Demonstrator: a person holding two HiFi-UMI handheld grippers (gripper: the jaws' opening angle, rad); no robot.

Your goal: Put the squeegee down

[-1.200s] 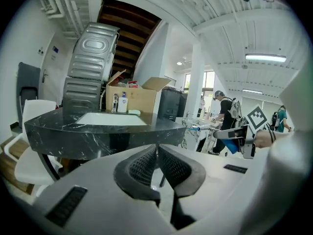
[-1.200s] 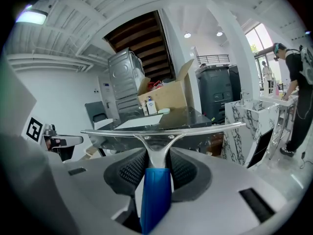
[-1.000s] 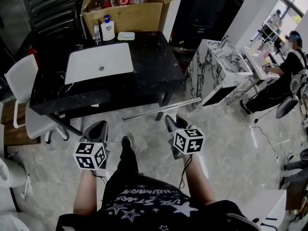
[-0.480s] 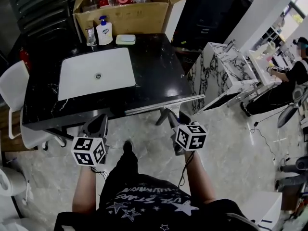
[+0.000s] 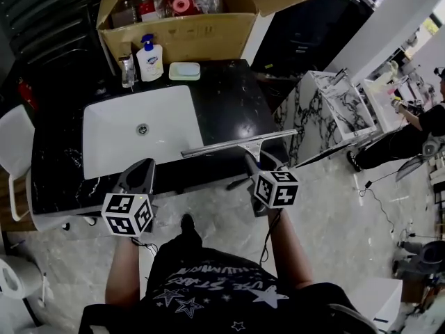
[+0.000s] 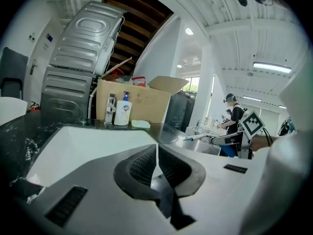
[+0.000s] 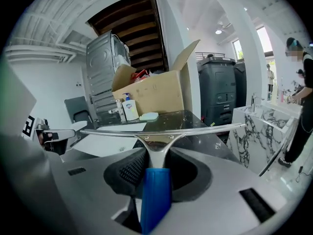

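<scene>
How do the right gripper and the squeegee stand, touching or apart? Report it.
Touching. The right gripper view shows the right gripper shut on the squeegee, whose blue handle is clamped between the two dark pads.

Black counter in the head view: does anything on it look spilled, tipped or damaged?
Nothing stands out. The soap bottle stands upright beside the soap dish, and the pale streaks on the counter look like marble veining, not a spill. The right gripper holds the squeegee roughly level.

A black marble table (image 5: 229, 103) holds a white sink (image 5: 163, 120), cardboard box (image 5: 181, 37) behind, pale marbled floor (image 5: 334, 235).
</scene>
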